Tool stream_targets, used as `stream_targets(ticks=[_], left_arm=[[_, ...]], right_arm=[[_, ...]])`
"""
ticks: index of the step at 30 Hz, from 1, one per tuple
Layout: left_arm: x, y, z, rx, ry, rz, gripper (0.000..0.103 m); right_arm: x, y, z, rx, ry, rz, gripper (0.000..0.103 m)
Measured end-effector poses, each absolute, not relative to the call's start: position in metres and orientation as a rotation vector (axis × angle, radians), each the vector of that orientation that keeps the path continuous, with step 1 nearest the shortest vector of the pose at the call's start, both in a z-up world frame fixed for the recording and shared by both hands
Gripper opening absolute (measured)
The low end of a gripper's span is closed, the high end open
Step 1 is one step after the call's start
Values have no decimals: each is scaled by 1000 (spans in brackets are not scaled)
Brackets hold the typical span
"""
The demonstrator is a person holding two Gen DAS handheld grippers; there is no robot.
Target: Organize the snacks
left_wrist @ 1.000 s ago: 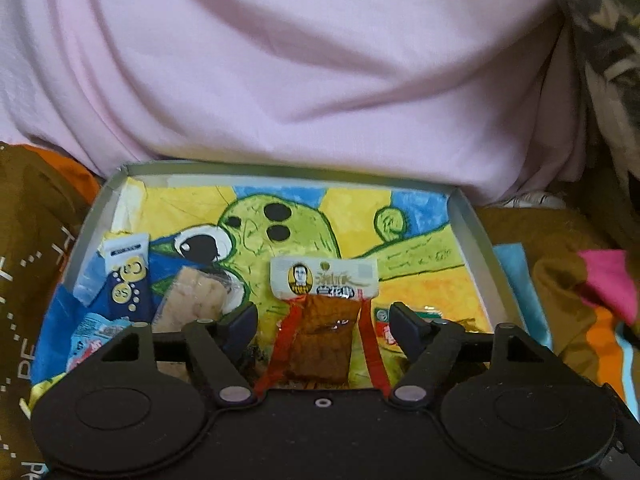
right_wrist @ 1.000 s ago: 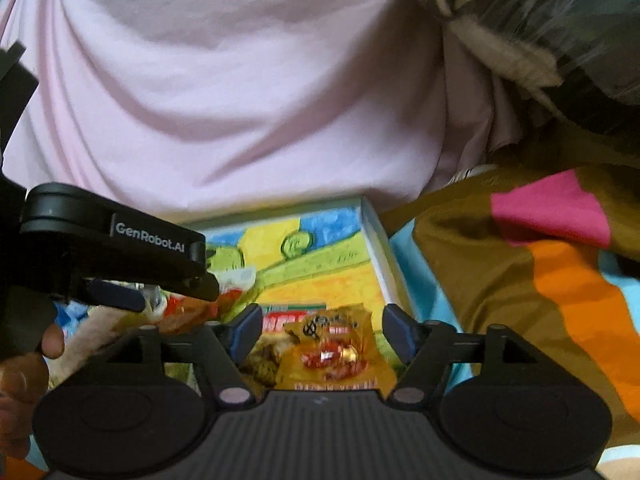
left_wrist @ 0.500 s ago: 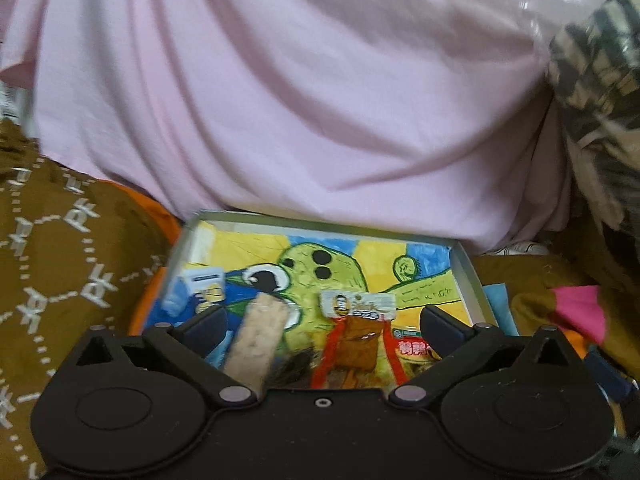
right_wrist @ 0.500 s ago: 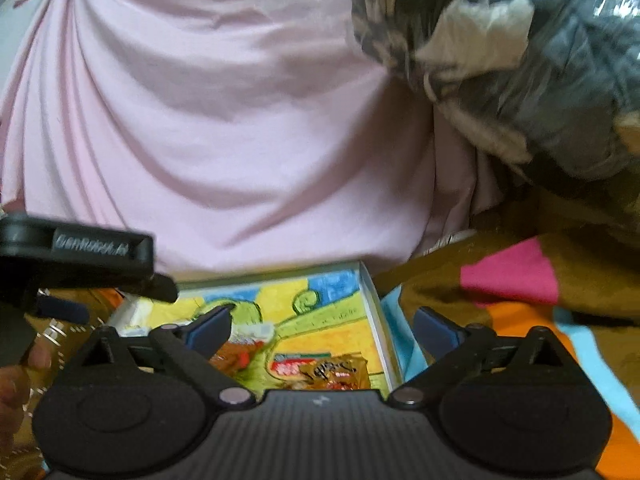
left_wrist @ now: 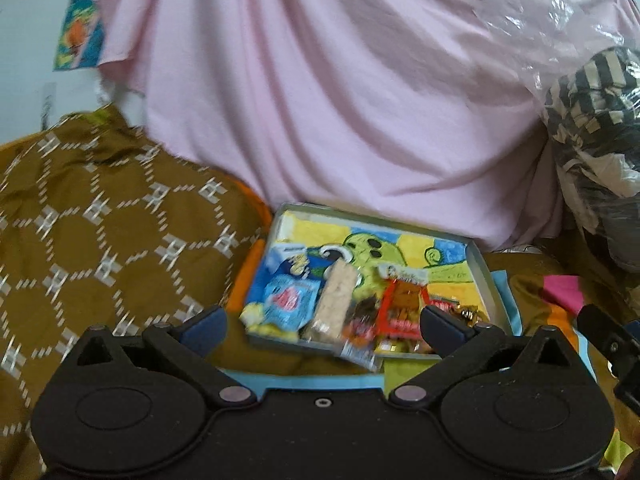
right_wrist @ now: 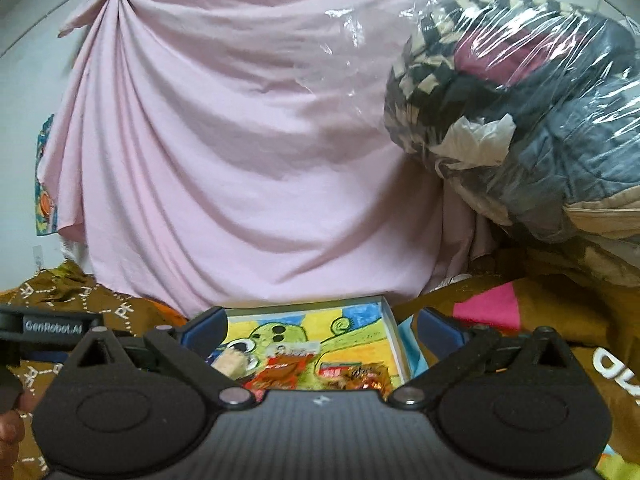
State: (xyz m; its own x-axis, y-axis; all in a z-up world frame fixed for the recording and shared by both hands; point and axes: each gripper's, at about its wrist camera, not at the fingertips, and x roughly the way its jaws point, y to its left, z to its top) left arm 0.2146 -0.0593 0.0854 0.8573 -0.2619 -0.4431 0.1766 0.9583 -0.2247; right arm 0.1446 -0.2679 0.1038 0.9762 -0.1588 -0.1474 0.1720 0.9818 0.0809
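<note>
Now both the left gripper and the right gripper stand wide and empty, their jaws having just been opening with nothing between them. The snack packets lie crowded at the near end of the cartoon-printed tray. Any further tidying should, I judge, begin with the small packet overhanging the near rim.

A pink draped cloth hangs behind. A brown patterned blanket covers the bed's left side; a clear plastic-wrapped bundle of bedding sits right.
</note>
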Motion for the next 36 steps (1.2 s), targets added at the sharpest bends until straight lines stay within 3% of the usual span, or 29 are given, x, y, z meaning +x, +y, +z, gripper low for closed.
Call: stream_targets(ticks=[17,36], left_arm=[[108,-13,62,-86,466,-183,102],[51,20,41,-29,494,-117,102]], right_arm=[[71,-216,86,68,229,-108,103],[15,-186,63,1,314,-84,103]])
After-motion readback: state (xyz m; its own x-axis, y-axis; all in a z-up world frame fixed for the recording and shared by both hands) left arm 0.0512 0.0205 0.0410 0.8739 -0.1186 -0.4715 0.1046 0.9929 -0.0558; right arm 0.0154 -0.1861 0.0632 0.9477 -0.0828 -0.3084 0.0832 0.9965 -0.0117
